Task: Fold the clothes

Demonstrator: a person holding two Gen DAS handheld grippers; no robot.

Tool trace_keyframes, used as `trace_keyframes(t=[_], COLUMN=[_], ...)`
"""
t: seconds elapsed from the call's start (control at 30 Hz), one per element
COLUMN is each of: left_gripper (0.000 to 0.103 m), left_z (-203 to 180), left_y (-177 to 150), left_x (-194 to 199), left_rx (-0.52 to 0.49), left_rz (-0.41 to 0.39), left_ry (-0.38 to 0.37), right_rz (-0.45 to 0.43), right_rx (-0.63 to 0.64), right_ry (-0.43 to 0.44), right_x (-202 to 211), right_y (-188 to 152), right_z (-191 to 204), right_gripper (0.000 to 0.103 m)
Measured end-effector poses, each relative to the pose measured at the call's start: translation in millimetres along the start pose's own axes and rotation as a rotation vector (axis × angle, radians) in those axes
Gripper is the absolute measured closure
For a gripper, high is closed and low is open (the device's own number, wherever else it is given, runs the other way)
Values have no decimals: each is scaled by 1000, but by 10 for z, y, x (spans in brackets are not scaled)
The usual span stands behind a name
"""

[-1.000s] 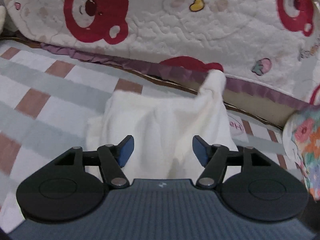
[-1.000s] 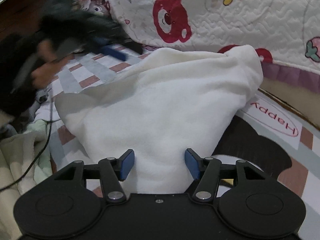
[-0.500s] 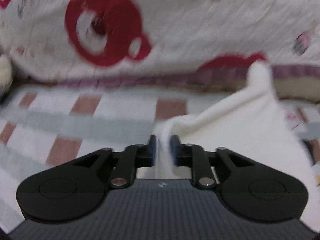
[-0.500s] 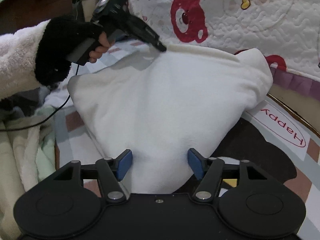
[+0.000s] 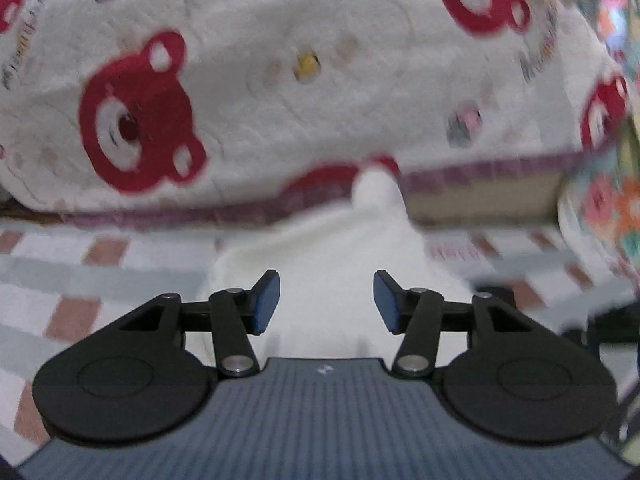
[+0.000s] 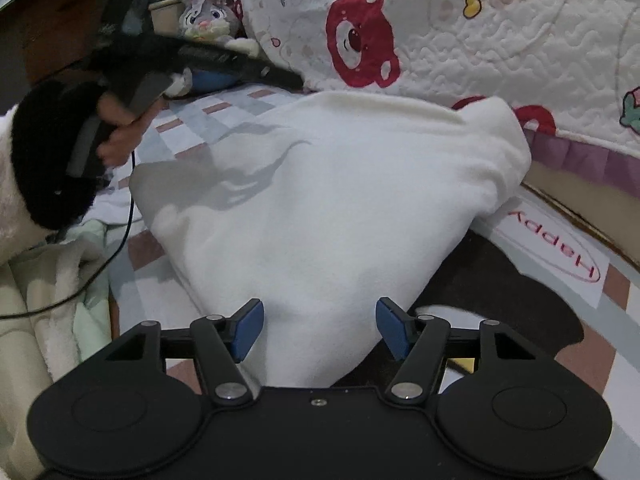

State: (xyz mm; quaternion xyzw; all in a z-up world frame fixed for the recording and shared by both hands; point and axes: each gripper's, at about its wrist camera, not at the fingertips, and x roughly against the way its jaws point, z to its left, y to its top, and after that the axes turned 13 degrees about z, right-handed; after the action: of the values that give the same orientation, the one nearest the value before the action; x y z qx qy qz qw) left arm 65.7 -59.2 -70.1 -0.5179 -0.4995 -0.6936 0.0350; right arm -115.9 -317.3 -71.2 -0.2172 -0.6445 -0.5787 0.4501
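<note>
Far left of the white fleece garment (image 6: pixel 332 208): a hand (image 6: pixel 116 136) in a black cuff, gripping the left gripper (image 6: pixel 256 70), raised above the garment's left edge, blurred. From its own camera, left gripper (image 5: pixel 326 304) released, blue pads (image 5: pixel 266 300) spread wide, nothing between, garment (image 5: pixel 328 272) just ahead. Garment lying in a loose triangular heap on the checked sheet (image 6: pixel 188 128), far corner touching the bear-print quilt (image 6: pixel 480 32). Behind the garment on the left, a plush rabbit (image 6: pixel 206 16). At the garment's near point: right gripper (image 6: pixel 320 330) unclenched, pads (image 6: pixel 394 334) on both sides of the fabric, not pinching. Right of the garment: a "Happy" label (image 6: pixel 560 248) on the sheet.
</note>
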Motion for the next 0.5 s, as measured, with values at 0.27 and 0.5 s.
trace_keyframes(t=[0.27, 0.5], left_gripper=[40, 40], left_z=[485, -45], left_y=[-218, -351], left_x=[-61, 275], left_rx=[271, 149], left_rz=[163, 192], left_ry=[173, 71], right_rz=[6, -87], right_rx=[-33, -49], right_ry=[22, 2], right_x=[-51, 60], right_y=[-102, -55], right_z=[-13, -11], right_gripper=[35, 35])
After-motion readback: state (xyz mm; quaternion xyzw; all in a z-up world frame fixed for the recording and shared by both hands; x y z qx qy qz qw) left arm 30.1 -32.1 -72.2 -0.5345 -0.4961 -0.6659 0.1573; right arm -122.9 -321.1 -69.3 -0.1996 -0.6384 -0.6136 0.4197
